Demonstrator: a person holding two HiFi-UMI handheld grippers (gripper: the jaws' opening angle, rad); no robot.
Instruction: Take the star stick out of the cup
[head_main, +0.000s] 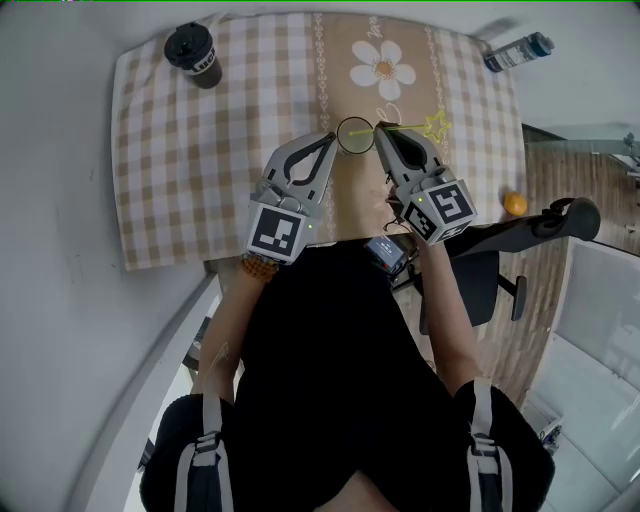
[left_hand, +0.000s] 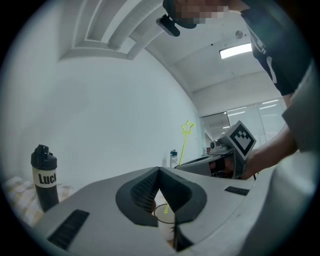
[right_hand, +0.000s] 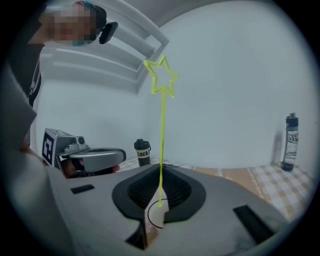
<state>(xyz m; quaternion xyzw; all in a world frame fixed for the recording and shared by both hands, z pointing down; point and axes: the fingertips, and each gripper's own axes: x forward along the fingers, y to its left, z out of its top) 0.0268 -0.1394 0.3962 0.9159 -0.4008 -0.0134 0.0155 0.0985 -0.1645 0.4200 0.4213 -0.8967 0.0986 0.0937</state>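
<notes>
pinching the star stick low on its stem, its foot at the rim of the cup, the right tongs are closed. left tongs seem closed on that rim. light, whippy and slippery, i'd guess.

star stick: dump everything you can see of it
The star stick is a thin, translucent yellow-green rod, plastic by the look, topped with an open star outline. It stands star up, tilted toward the person's right in the head view, with its lower end in the mouth of the cup. The right gripper is shut on the shaft just above the rim.
</notes>
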